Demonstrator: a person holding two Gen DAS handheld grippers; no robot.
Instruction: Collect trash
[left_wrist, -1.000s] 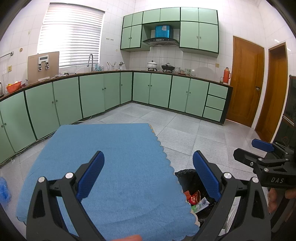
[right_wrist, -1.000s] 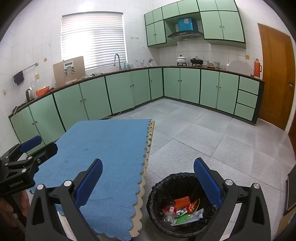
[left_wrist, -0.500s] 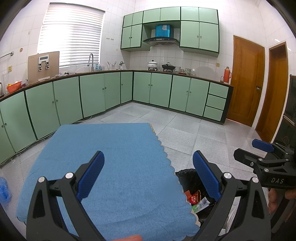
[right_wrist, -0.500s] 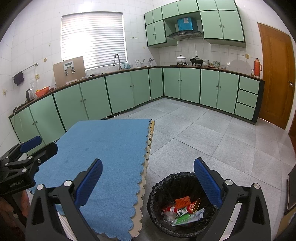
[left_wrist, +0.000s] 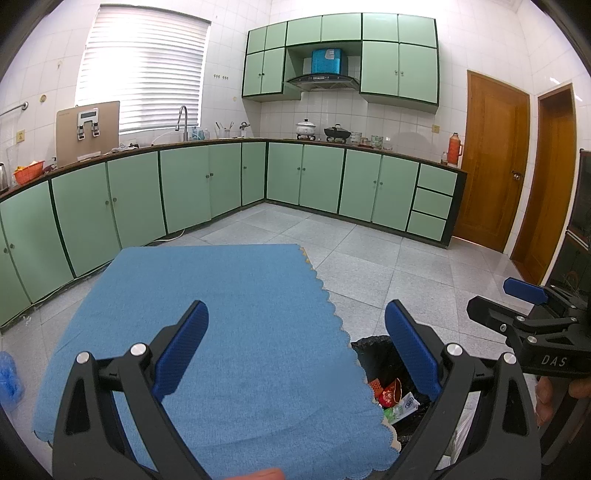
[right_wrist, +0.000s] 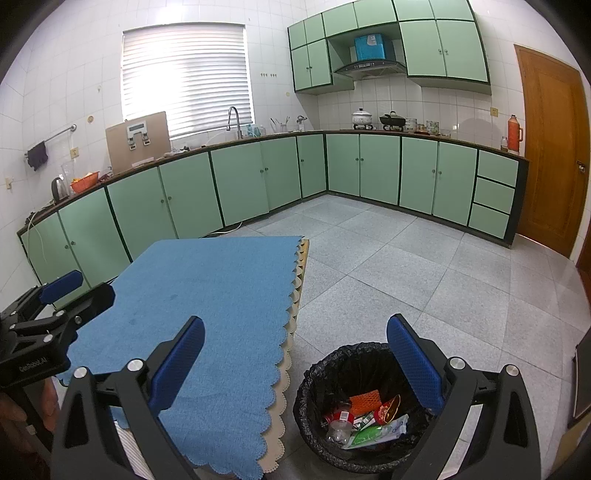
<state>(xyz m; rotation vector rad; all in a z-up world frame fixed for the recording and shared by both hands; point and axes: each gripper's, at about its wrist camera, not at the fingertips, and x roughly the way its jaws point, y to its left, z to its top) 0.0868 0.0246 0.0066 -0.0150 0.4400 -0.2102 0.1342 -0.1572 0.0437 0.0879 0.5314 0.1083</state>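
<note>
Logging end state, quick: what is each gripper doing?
Left gripper: open, holding nothing.
Right gripper: open, holding nothing.

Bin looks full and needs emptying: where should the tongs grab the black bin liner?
Grip the crinkled liner edge folded over the round bin's rim, coming straight down from above. That bunched plastic gives something to pinch; the near-left rim sits close under the blue tablecloth's scalloped edge, so take the far side.

Two markings were legible. The right gripper (left_wrist: 535, 314), seen from the left wrist camera, bore white letters "DAS" on its black body. The left gripper (right_wrist: 55, 295), seen from the right wrist camera, bore small white lettering reading approximately "GenRobot.AI". Wrapper print in the trash bin (right_wrist: 314, 376) was unreadable.
</note>
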